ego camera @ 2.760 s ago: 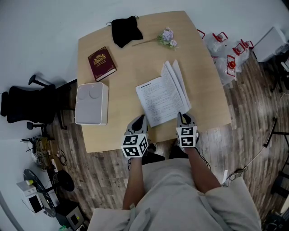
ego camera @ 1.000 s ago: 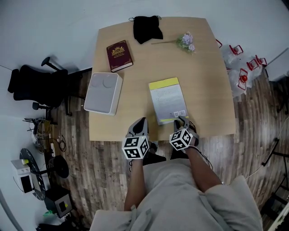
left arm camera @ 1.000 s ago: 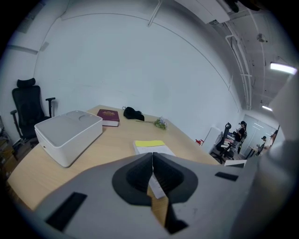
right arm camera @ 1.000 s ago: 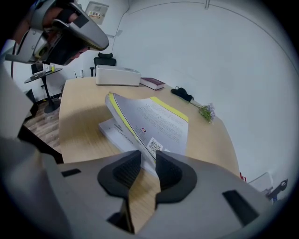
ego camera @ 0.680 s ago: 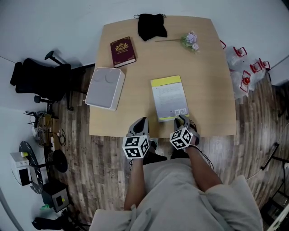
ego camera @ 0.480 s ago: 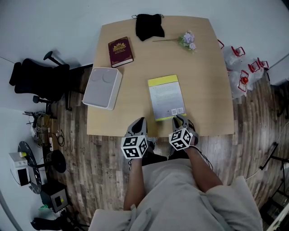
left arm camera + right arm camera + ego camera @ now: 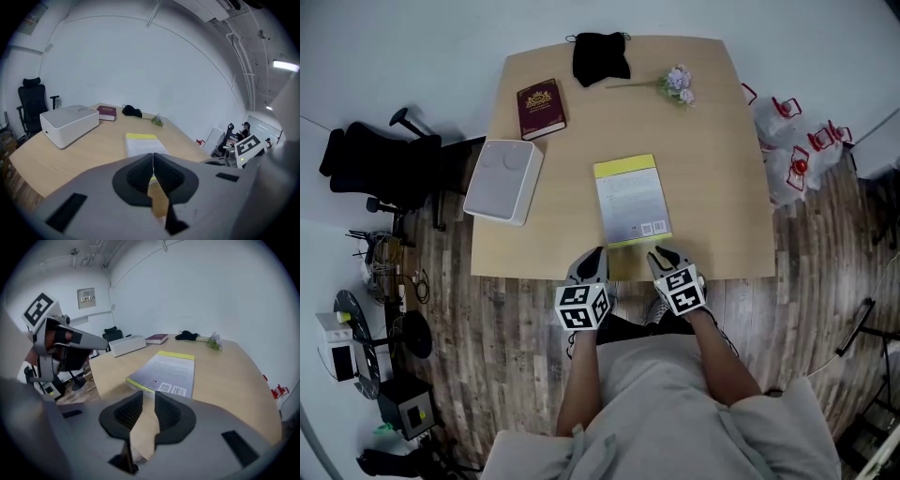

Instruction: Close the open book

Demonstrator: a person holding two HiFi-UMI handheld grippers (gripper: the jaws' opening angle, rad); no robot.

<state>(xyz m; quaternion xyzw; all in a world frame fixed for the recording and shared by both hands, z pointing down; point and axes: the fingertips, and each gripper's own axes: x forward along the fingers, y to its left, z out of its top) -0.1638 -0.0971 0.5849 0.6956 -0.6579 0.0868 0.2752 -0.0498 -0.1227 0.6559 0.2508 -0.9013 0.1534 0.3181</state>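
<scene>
Between the pads of the left gripper [image 7: 153, 155], found no gap: jaws pressed flat together, nothing caught. At the right gripper [image 7: 149, 398], noted a narrow gap, jaws having just been opening, nothing between the pads, only bare tabletop seen through. Located both grippers side by side over the near edge of the light wooden table [image 7: 712, 141]. Confirmed the task's thing, a thin paperback book with a pale grey printed back cover and a yellow band [image 7: 631, 199], lying closed and flat, back cover and barcodes up, yellow band at the far end, near the middle of the table toward its near edge. Placed the right gripper's tips just beside the book's near right corner, apart from it; the left gripper's tips off the near left corner, also apart. Recorded further out, left of the book and well apart from it, a white rounded plastic box [image 7: 503, 180]; beyond that, a closed dark red hardback with a gold emblem [image 7: 541, 108]. Logged at the far edge a black cloth pouch [image 7: 600, 56] and, to its right, a sprig of pale lilac flowers [image 7: 675, 82]. Noted a black office chair [image 7: 366, 173] off the table's left side.
</scene>
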